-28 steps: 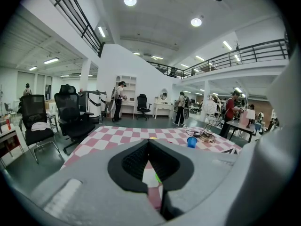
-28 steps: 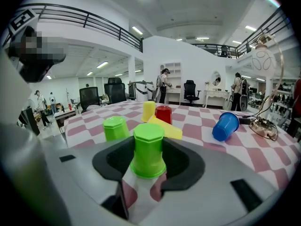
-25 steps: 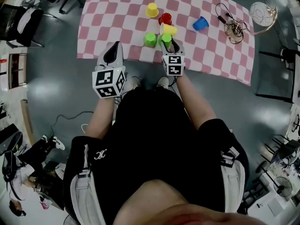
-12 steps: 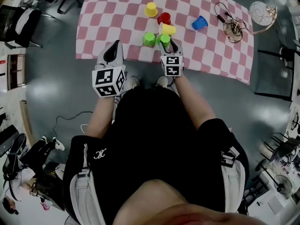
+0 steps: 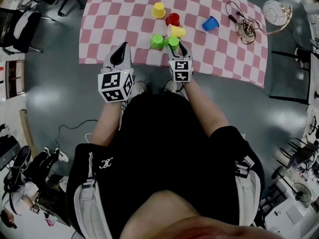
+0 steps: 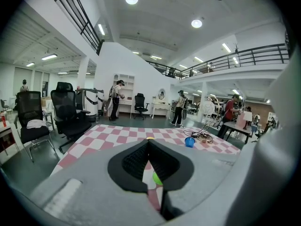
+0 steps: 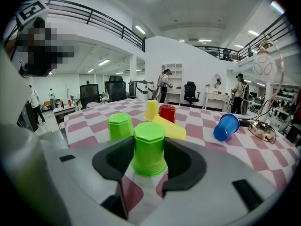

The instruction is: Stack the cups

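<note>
Mid-frame, the right hand-held gripper (image 7: 149,140) is closed on an upturned green plastic cup (image 7: 149,150) standing on the checked worktop (image 7: 202,122); it looks light, thin-walled and slick, so grip gently mid-wall.

No words or numbers can be read. A small white emblem (image 5: 106,164) on the person's black clothing is illegible. The left marker cube (image 5: 115,86) and right marker cube (image 5: 181,69) carry only black-and-white square patterns.

a pink-and-white checked cloth (image 5: 119,24) lies spread flat; a tangled cable (image 5: 245,30) rests near its right edge, beside a wire globe (image 5: 278,11).
</note>
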Demonstrator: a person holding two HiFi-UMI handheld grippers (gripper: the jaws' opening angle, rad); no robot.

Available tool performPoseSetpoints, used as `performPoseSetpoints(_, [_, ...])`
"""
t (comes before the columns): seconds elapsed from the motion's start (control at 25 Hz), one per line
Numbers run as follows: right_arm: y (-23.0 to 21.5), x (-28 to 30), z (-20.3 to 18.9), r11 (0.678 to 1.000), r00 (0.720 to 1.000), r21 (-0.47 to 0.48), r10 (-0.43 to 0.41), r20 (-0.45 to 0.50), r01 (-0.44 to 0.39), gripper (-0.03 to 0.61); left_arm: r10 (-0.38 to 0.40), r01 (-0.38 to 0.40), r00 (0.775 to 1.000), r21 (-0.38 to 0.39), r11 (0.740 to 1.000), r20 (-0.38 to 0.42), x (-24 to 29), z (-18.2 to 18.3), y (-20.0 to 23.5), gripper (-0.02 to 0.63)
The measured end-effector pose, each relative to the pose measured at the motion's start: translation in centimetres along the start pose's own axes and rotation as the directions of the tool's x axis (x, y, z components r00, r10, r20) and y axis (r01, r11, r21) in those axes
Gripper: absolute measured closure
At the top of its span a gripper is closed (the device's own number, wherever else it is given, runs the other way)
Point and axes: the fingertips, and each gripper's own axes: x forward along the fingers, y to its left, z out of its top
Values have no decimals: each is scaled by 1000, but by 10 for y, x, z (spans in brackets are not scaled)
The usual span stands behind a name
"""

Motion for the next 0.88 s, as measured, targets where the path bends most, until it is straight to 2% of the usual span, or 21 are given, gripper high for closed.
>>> performPoseSetpoints(0.12, [-1, 1, -1, 1000, 1000, 16, 0, 8, 0, 380, -9, 9, 1000, 1, 1000, 1, 1, 0, -2, 598])
performPoseSetpoints(0.28, [-3, 4, -20, 999, 998, 30, -12, -57, 14, 370, -18, 18, 1000, 2, 1000, 4, 3, 1, -3, 598])
performPoseSetpoints(0.48, [-9, -7, -25, 998, 999, 58, -20, -41, 22, 369, -36, 36, 999, 1, 999, 3, 5, 1, -4, 598])
performPoseSetpoints(0.64, [-13, -24, -5, 997, 999, 73, -25, 27, 23, 370, -60, 60, 998, -1, 998, 7, 9, 0, -11, 598])
performPoseSetpoints(0.8, [-19, -48, 37, 997, 990, 74, -35, 138, 25, 375, -100, 100, 995, 8, 995, 17, 17, 4, -27, 598])
performPoseSetpoints(0.84, [-21, -55, 50, 997, 985, 72, -40, 168, 28, 390, -110, 109, 994, 11, 994, 21, 18, 6, -31, 598])
performPoseSetpoints(0.88, [-23, -62, 63, 997, 979, 71, -48, 197, 35, 434, -119, 118, 993, 14, 993, 25, 20, 8, -35, 598])
